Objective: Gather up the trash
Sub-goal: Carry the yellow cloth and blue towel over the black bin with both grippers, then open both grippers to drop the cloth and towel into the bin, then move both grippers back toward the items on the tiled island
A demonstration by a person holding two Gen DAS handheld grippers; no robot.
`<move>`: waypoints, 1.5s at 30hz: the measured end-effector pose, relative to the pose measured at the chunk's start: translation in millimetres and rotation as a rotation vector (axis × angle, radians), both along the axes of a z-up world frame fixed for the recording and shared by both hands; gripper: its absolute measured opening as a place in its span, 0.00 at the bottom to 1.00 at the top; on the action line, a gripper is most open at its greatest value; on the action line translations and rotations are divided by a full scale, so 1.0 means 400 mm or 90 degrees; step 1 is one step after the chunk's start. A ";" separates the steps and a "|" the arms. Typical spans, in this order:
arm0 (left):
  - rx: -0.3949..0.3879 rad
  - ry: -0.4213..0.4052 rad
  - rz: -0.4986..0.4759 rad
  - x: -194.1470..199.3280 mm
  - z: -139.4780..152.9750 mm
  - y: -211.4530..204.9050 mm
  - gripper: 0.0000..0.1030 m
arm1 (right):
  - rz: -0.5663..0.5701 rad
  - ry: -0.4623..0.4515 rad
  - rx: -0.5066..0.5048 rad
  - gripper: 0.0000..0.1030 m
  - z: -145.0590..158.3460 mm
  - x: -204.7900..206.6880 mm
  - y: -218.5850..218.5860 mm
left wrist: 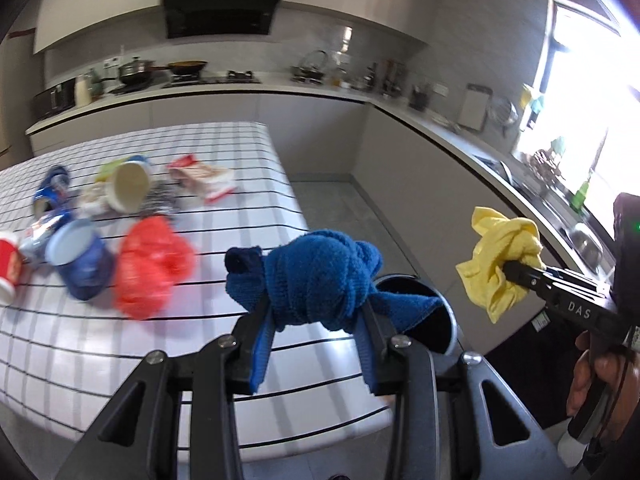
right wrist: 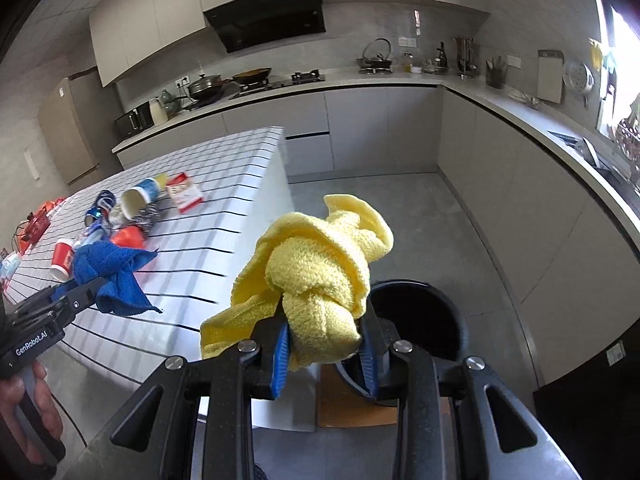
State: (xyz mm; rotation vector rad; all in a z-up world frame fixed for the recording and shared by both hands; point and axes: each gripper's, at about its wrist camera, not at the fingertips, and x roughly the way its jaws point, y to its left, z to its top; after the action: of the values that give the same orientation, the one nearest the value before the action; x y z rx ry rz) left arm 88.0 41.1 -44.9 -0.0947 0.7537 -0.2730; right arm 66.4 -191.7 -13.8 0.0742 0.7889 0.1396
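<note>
The left gripper [left wrist: 316, 320] is clamped on a knotted blue cloth [left wrist: 320, 280], its jaws pressed into the bundle from both sides, and it hangs over the near edge of the white grid-patterned table [left wrist: 120, 340]. The right gripper [right wrist: 324, 340] is likewise closed tight on a knotted yellow cloth [right wrist: 320, 276], held off the table's end, above the floor. Just beyond that same end of the table stands a round black bin [right wrist: 424, 320], its mouth open upward, showing just past the yellow bundle.

The trash lies in a loose cluster toward the far left part of the table: a red plastic bag [left wrist: 152, 266], a blue cup [left wrist: 82, 258] on its side, a white paper cup [left wrist: 128, 190] also tipped over, a red cup [left wrist: 10, 266] at the table's left edge, crushed blue cans [left wrist: 50, 192], and a red-and-white packet [left wrist: 202, 176] nearest the table's far end. All of it is well apart from both grippers.
</note>
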 end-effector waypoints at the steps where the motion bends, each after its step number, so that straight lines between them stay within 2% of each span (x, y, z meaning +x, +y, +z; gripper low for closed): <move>1: 0.002 0.003 -0.009 0.008 -0.004 -0.026 0.37 | 0.001 0.002 0.000 0.31 -0.006 0.001 -0.028; 8: 0.019 0.040 -0.055 0.068 -0.079 -0.217 0.37 | 0.024 0.033 0.003 0.31 -0.085 0.035 -0.190; 10: 0.024 0.058 -0.069 0.092 -0.113 -0.265 0.37 | 0.050 0.042 0.005 0.31 -0.118 0.049 -0.231; 15: 0.031 0.096 -0.093 0.129 -0.195 -0.355 0.37 | 0.102 0.074 -0.011 0.31 -0.205 0.097 -0.292; 19: 0.018 0.127 -0.118 0.173 -0.271 -0.399 0.37 | 0.134 0.109 -0.001 0.31 -0.292 0.147 -0.319; 21: 0.005 0.141 -0.144 0.204 -0.319 -0.415 0.42 | 0.167 0.124 -0.005 0.32 -0.344 0.184 -0.319; 22: 0.001 0.154 -0.156 0.219 -0.340 -0.419 0.58 | 0.191 0.137 -0.011 0.37 -0.377 0.208 -0.317; 23: 0.027 0.168 -0.142 0.232 -0.371 -0.420 0.72 | 0.214 0.152 -0.017 0.44 -0.409 0.231 -0.316; 24: 0.048 0.177 -0.119 0.240 -0.392 -0.414 0.72 | 0.221 0.167 -0.037 0.74 -0.444 0.252 -0.316; 25: 0.043 0.199 -0.102 0.248 -0.411 -0.398 0.72 | 0.208 0.188 -0.070 0.83 -0.488 0.276 -0.332; 27: 0.039 0.207 -0.069 0.243 -0.413 -0.375 0.73 | 0.192 0.206 -0.060 0.83 -0.517 0.295 -0.368; 30: 0.039 0.194 -0.046 0.211 -0.390 -0.353 0.73 | 0.159 0.188 -0.055 0.84 -0.498 0.281 -0.406; 32: 0.062 0.173 -0.036 0.187 -0.364 -0.355 0.74 | 0.136 0.173 -0.056 0.92 -0.467 0.260 -0.409; 33: 0.074 0.165 -0.028 0.175 -0.352 -0.357 0.74 | 0.126 0.171 -0.068 1.00 -0.453 0.254 -0.405; 36: 0.079 0.147 -0.012 0.149 -0.313 -0.356 0.79 | 0.080 0.159 -0.097 1.00 -0.406 0.237 -0.379; 37: 0.082 0.138 -0.002 0.130 -0.291 -0.355 0.84 | 0.067 0.156 -0.097 1.00 -0.393 0.231 -0.372; 42: 0.076 0.104 0.016 0.076 -0.182 -0.328 0.86 | 0.029 0.111 -0.076 1.00 -0.291 0.184 -0.342; 45: 0.078 0.073 0.023 0.025 -0.108 -0.302 0.90 | 0.015 0.088 -0.067 1.00 -0.230 0.153 -0.327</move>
State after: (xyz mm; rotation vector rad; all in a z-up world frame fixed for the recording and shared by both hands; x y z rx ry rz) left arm 98.1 -79.7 -88.1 -0.0083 0.8805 -0.1885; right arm 127.4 -322.3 -105.8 -0.0247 0.9339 0.1162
